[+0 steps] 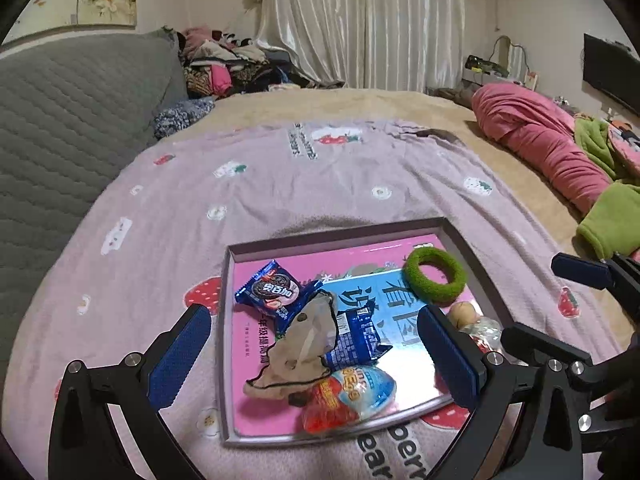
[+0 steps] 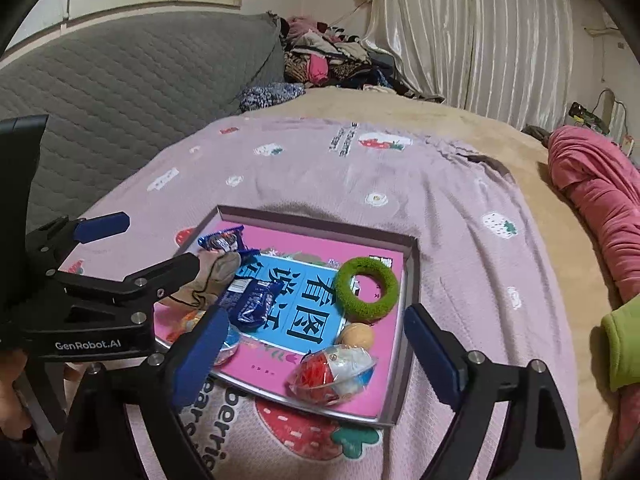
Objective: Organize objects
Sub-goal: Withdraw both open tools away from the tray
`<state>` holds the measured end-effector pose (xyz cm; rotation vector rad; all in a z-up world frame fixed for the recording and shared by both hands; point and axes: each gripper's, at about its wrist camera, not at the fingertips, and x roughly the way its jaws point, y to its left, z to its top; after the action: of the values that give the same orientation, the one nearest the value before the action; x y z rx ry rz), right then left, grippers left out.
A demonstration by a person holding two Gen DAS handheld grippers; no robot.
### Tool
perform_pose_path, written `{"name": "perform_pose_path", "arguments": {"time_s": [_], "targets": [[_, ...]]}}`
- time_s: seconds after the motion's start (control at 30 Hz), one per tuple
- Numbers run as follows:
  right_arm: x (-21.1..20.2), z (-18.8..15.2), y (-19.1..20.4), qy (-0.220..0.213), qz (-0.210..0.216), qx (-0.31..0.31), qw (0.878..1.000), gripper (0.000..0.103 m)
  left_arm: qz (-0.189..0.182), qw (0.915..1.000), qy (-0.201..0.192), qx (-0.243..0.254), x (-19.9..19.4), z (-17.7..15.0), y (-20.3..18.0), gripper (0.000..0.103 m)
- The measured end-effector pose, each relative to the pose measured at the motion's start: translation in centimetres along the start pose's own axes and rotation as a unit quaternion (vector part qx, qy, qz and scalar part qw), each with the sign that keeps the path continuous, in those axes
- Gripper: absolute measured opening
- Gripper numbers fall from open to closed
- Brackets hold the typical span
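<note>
A shallow grey tray (image 1: 340, 234) (image 2: 412, 280) lies on the pink blanket with a pink and blue book (image 2: 320, 300) as its floor. On the book lie an Oreo packet (image 1: 272, 292), a beige sock (image 1: 304, 344), a blue wrapper (image 1: 356, 336), a green fuzzy ring (image 2: 366, 290), a small tan ball (image 2: 356, 336) and two red, white and blue egg-shaped packets (image 1: 352, 396) (image 2: 332, 376). My left gripper (image 1: 316, 356) hangs open above the tray's left half, holding nothing. Above the right half my right gripper (image 2: 318, 356) is open and empty too.
The pink strawberry blanket (image 1: 320, 184) covers a tan bed. A grey quilted headboard (image 1: 72, 120) stands on the left, with piled clothes (image 1: 224, 64) behind it. A pink bundle (image 1: 540, 140) and a green garment (image 1: 608, 220) lie at the right. The grippers hang close side by side.
</note>
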<state>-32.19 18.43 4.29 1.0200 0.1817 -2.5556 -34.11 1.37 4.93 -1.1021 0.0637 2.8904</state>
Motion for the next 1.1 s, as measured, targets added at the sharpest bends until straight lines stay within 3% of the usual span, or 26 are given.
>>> {"name": "perform_pose_path", "arguments": {"time_s": [0.6,1.1], "targets": [[-8.3,0.0,1.2,-0.037,-0.010,0.000,0.999,0.100,0.010,0.9996,-0.027,-0.005,-9.5,-0.9,0.2,0.103],[-12.1,-3.3,2.5,-0.042,-0.025,0.007,0.999,0.102,0.003,0.9996,-0.027,-0.011,-14.7,-5.2,-0.7,0.103]]}}
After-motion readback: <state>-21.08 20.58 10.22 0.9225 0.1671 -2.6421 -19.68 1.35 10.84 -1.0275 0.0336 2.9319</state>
